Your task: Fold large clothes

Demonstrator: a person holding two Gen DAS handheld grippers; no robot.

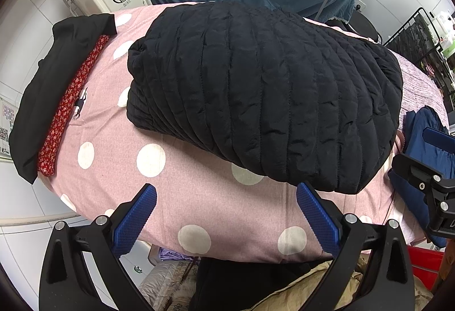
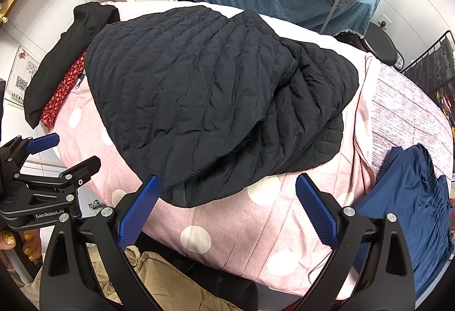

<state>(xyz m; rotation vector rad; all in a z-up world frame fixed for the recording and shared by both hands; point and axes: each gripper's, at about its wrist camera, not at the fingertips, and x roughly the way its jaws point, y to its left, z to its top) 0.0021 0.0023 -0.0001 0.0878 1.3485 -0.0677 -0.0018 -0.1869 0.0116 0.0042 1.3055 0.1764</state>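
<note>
On the bed: black quilted puffer jacket [image 1: 264,94] is lying folded on the pink polka-dot cover [image 1: 159,197], long axis running left-right.
Left hand-held gripper [image 1: 226,214]: hovering spread apart, gripping nothing.
Right hand-held gripper [image 2: 227,211]: hovering agape, empty, near jacket hem.

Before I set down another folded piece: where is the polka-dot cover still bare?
Free: the front strip of the pink polka-dot cover between the black quilted jacket and the near edge, and a narrower band between the jacket and the black and red garment. Crowded: the middle under the jacket, and the right side with the navy garment.
</note>
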